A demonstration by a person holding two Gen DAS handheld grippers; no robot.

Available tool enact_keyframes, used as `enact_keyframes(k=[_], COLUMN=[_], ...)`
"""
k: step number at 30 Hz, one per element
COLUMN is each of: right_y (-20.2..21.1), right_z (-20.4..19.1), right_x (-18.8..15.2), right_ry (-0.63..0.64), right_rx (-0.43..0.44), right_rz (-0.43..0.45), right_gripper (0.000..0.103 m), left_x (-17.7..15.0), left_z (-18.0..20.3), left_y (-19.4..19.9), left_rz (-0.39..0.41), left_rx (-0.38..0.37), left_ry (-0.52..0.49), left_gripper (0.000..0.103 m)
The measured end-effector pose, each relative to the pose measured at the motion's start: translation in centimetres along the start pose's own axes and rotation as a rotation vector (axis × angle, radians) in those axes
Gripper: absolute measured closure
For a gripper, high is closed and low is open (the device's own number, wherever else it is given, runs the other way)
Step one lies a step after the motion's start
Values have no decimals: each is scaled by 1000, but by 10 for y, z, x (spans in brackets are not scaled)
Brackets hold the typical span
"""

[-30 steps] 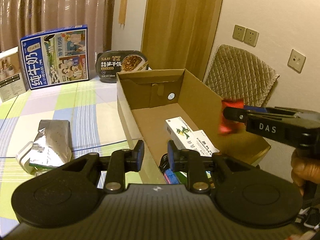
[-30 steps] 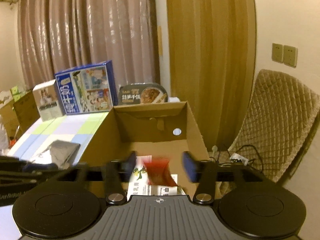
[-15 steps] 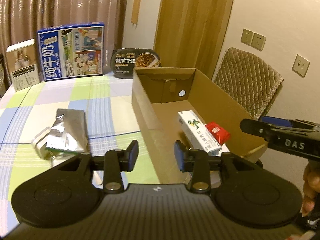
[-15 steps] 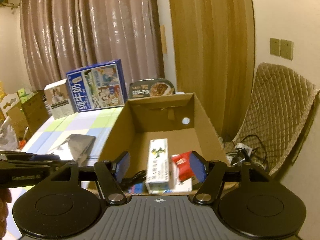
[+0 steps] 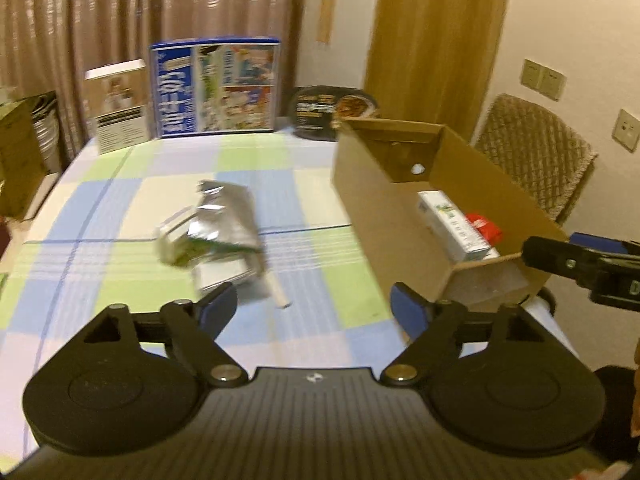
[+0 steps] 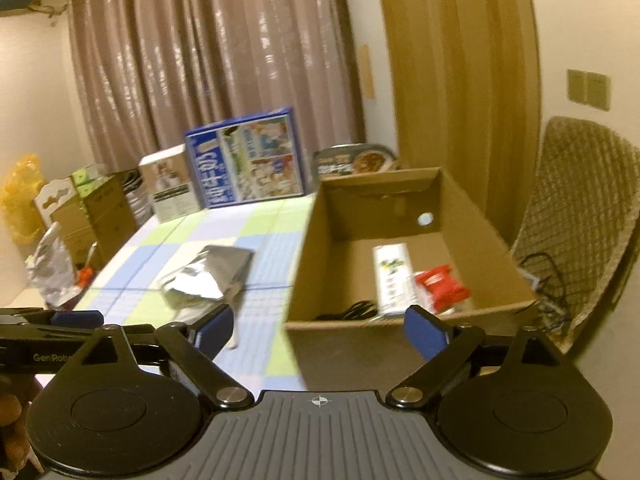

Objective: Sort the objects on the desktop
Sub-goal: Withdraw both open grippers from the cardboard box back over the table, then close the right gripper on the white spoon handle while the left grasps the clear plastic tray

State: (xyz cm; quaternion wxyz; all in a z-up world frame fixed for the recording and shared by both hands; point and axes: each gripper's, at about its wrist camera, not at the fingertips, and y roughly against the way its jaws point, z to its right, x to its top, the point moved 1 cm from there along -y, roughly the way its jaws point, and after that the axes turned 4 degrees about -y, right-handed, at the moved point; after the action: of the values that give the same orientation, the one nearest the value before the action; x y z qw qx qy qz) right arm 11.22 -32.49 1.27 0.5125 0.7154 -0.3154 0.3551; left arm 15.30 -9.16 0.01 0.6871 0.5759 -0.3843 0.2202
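The cardboard box [image 6: 404, 248] stands open-topped at the right edge of the surface [image 5: 120, 216], which is covered by a checked cloth of blue, green and white. Inside the box, a long white carton [image 6: 394, 278] lies flat on the floor, running from front to back. A red packet [image 6: 440, 286] lies just to its right, touching or nearly touching it. A black cable [image 6: 352, 310] is coiled in the near left corner of the box. The far wall of the box has a small round hole.

Outside the box, in the middle of the surface, a crumpled silver foil bag [image 5: 224, 216] lies on top of a green and white packet [image 5: 180, 246], with a thin white stick [image 5: 278, 290] just beside them on the near side.

At the far edge of the surface a blue milk carton box [image 5: 216, 86] stands upright, with a small brown and white box [image 5: 120, 106] to its left and a black ready-meal tray [image 5: 334, 110] propped up to its right.

The left gripper [image 5: 314, 306] hovers over the near part of the surface, its jaws spread wide with nothing between them. The right gripper [image 6: 318, 330] is held before the near wall of the box, its jaws also wide apart and empty
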Motion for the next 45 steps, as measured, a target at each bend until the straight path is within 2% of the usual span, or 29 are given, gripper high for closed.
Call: enact_keyframes(k=[6, 16, 25, 36, 45], right_y=[0, -6, -21, -70, -139], right_z=[-33, -66, -85, -101, -93], right_x=[-15, -34, -50, -69, -74], right_ry=[36, 79, 121, 212, 244], right_rx=[60, 109, 135, 156, 150], right_rz=[-33, -84, -129, -162, -206], right_gripper=[2, 2, 2, 3, 25], left_x=[-19, -47, -54, -48, -34], left_z=[-36, -85, -102, -115, -118], left_y=[21, 48, 54, 26, -36], left_rz=[-14, -37, -41, -72, -102], left_rx=[84, 177, 188, 162, 94], left_ry=[25, 88, 118, 115, 84], left_gripper=[7, 4, 3, 2, 2])
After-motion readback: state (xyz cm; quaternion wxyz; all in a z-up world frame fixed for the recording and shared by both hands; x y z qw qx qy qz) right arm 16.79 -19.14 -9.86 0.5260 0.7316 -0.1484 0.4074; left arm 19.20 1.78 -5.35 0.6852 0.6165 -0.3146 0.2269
